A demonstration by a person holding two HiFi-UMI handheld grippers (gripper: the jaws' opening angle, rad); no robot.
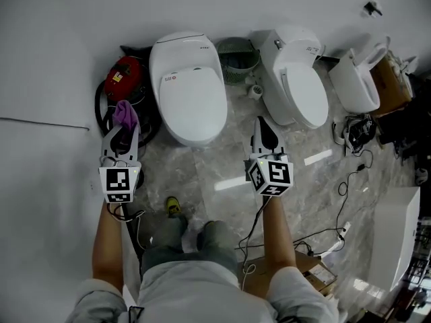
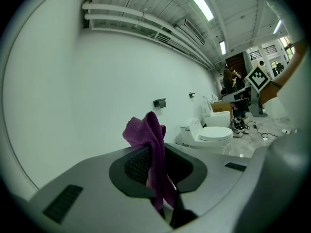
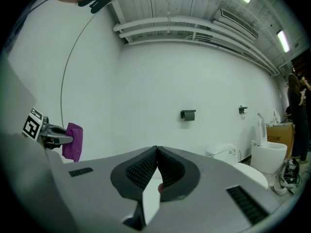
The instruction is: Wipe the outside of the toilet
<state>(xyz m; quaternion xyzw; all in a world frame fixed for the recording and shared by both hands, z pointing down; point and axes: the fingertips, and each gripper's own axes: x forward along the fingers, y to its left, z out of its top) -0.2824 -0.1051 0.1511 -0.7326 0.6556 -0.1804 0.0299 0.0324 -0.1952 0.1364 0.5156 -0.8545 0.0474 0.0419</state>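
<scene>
A white toilet (image 1: 188,86) with its lid down stands against the wall, just ahead of me in the head view. My left gripper (image 1: 122,128) hangs to its left, shut on a purple cloth (image 1: 125,114) that sticks out past the fingertips; the purple cloth (image 2: 151,144) drapes over the jaws in the left gripper view. To the toilet's right, over the marble floor, my right gripper (image 1: 264,132) is shut with nothing in it. In the right gripper view its jaws (image 3: 156,166) meet at the tips, and the left gripper with the cloth (image 3: 73,142) shows at the left.
A second white toilet (image 1: 296,79) stands to the right, a third (image 1: 360,79) beyond it. A green bin (image 1: 237,59) sits between the first two. A red vacuum-like machine (image 1: 126,76) with hose lies left of the toilet. Cables (image 1: 350,180) run over the floor at the right.
</scene>
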